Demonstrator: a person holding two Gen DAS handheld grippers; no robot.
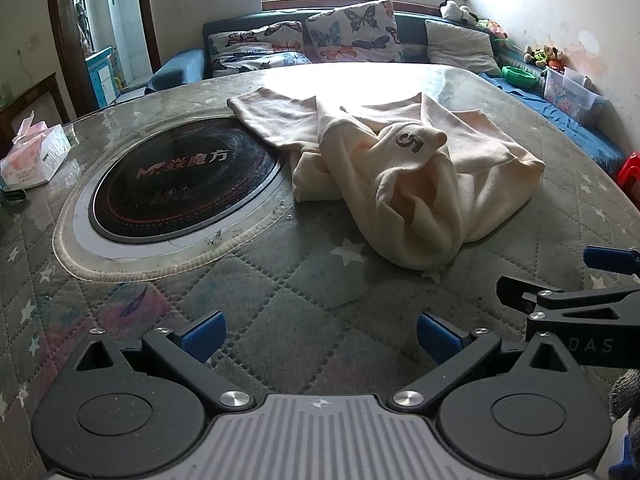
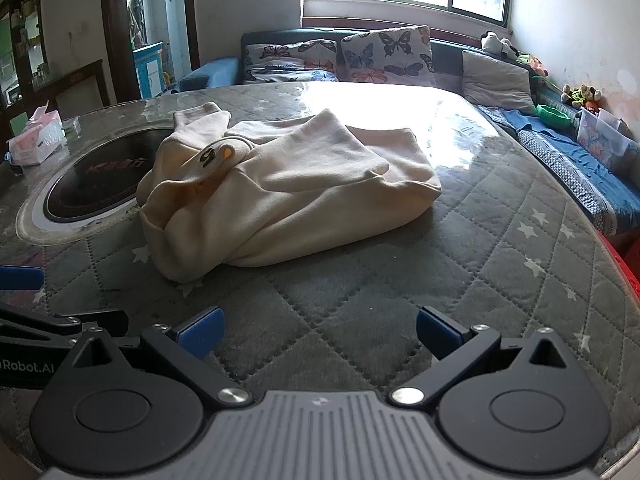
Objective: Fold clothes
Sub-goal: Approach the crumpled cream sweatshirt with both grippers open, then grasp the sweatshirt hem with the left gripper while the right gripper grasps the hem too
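A cream hooded sweatshirt [image 1: 400,172] lies in a loose, partly folded heap on the quilted grey table cover [image 1: 280,292]; one sleeve reaches left over the black hob. Its hood faces me, with a dark mark on top. In the right wrist view the sweatshirt [image 2: 288,188] sits ahead and a little left, sleeves laid across the body. My left gripper [image 1: 320,336] hovers open over bare cover, short of the garment. My right gripper [image 2: 320,332] is open too, nothing between its blue pads. Each gripper shows at the edge of the other's view.
A round black induction hob [image 1: 184,180] is set into the table at the left. A tissue pack [image 1: 34,158] sits at the far left edge. Behind the table runs a sofa with butterfly cushions [image 1: 352,32]. A clear storage box [image 1: 572,92] and toys lie at the right.
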